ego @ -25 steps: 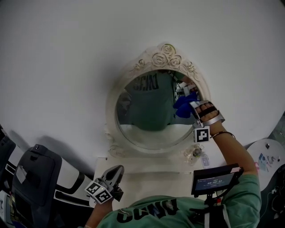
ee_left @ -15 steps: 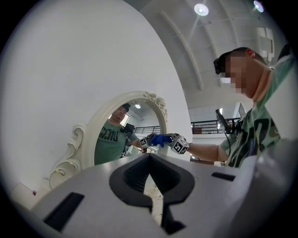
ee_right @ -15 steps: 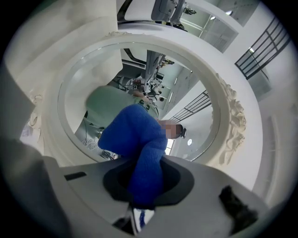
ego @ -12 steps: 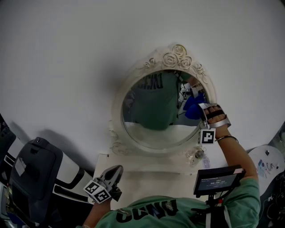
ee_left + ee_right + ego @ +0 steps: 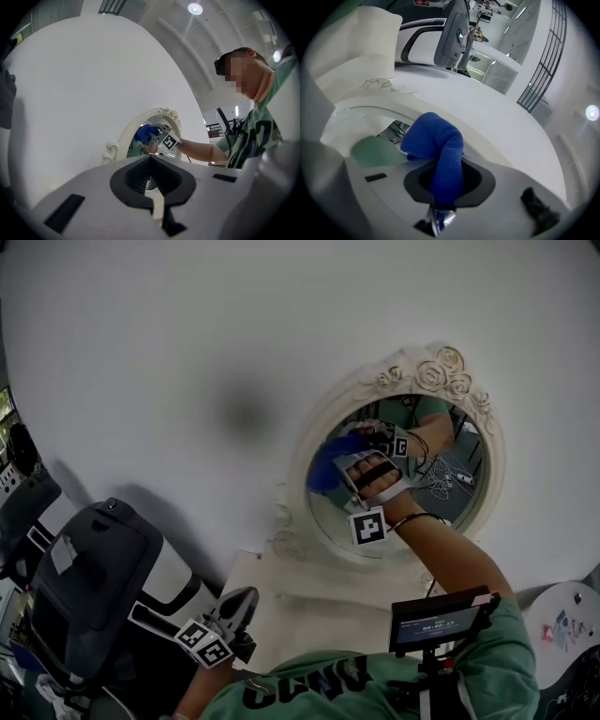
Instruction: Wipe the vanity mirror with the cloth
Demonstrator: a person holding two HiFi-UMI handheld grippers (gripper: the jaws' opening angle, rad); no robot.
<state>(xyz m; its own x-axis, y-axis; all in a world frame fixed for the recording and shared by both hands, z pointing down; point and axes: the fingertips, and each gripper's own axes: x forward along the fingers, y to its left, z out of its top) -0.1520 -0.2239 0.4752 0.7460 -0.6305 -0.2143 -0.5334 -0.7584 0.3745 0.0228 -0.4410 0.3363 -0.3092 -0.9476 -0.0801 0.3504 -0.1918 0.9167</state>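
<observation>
Black upholstery of a chair (image 5: 89, 582) fills the lower left, set against the white wall (image 5: 187, 343). Just beside it, low over the pale vanity top (image 5: 291, 606), the left gripper (image 5: 246, 596) hangs with its jaws together and nothing between them, its marker cube (image 5: 206, 643) turned upward. Up and to the right stands the oval vanity mirror (image 5: 417, 371) in a white frame crowned with carved roses. The blue cloth (image 5: 328, 468) lies bunched against the left part of the glass, close to the rim. The right gripper (image 5: 361, 470) is clamped on that cloth, a fold of it running down between the jaws, and the person's hand (image 5: 375, 479) holds the tool up at the glass. Below the forearm sits a small lit screen (image 5: 441, 620).
</observation>
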